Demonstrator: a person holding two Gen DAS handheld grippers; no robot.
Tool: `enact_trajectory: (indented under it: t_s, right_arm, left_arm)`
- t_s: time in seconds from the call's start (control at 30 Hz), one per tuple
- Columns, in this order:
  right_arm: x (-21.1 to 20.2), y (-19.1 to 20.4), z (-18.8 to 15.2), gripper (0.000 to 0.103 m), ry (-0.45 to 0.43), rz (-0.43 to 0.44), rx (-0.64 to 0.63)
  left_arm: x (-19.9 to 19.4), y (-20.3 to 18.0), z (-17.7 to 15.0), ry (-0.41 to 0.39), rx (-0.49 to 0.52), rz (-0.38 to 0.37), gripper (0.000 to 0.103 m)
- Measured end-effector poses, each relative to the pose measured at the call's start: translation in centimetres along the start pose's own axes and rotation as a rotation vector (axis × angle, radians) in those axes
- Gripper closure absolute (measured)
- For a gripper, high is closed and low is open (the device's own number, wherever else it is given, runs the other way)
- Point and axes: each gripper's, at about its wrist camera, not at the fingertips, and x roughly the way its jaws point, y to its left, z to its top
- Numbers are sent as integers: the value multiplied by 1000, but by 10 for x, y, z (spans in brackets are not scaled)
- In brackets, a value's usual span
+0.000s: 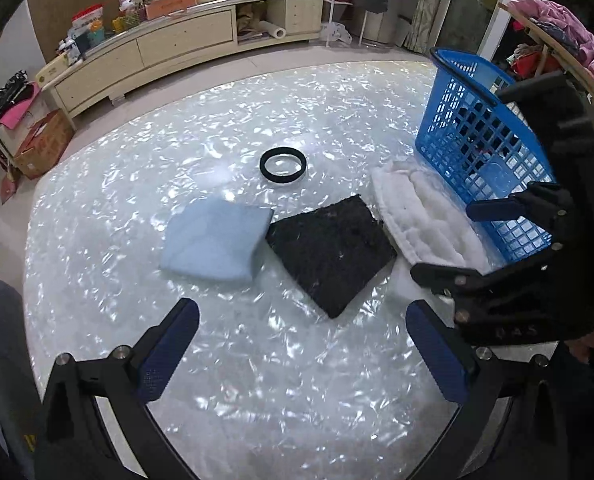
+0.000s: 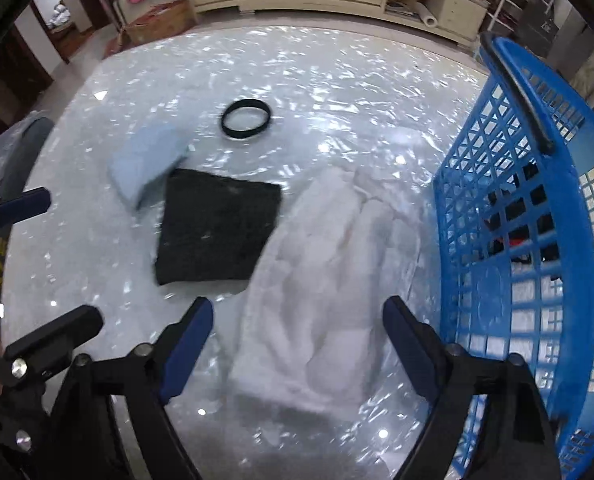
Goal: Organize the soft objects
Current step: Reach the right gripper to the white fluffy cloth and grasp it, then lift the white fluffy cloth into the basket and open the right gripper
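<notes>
A light blue folded cloth (image 1: 217, 240), a black square cloth (image 1: 333, 252) and a white fluffy cloth (image 1: 417, 220) lie side by side on the shiny white round table (image 1: 257, 128). A blue plastic basket (image 1: 477, 140) stands at the right with dark items inside. My left gripper (image 1: 301, 344) is open and empty, above the table in front of the black cloth. My right gripper (image 2: 297, 344) is open, hovering over the near end of the white cloth (image 2: 329, 280); it also shows in the left wrist view (image 1: 453, 240). The basket (image 2: 537, 220) is just right of it.
A black elastic ring (image 1: 283, 165) lies on the table behind the cloths, also in the right wrist view (image 2: 245, 119). A long cream cabinet (image 1: 177, 48) with clutter stands beyond the table. A cardboard box (image 1: 43, 146) sits on the floor at left.
</notes>
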Motion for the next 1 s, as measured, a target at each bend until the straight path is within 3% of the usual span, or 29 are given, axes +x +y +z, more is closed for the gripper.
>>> enact_trajectory:
  t_s: [0.1, 0.17, 0.23, 0.33, 0.37, 0.4, 0.6, 1.0]
  right_arm:
    - [11, -1, 3, 41, 24, -34, 2]
    - [15, -1, 3, 41, 29, -31, -3]
    - [14, 4, 2, 49, 18, -32, -26]
    - [9, 11, -3, 69, -2, -30, -36]
    - [6, 12, -3, 81, -15, -36, -40]
    - [3, 13, -3, 83, -20, -32, -41]
    - [-8, 8, -5, 86, -28, 39, -32]
    - [-91, 19, -28, 86, -153, 93, -85]
  left_arm:
    - [9, 2, 4, 10, -2, -15, 0]
    - [15, 4, 4, 17, -1, -18, 0]
    - [20, 5, 3, 23, 2, -15, 0]
    - [25, 6, 1, 32, 0, -20, 0]
    - [26, 7, 1, 33, -2, -25, 0]
    - [26, 7, 1, 34, -3, -28, 0]
    - [17, 5, 1, 21, 1, -43, 0]
    - [-33, -6, -7, -31, 25, -58, 0]
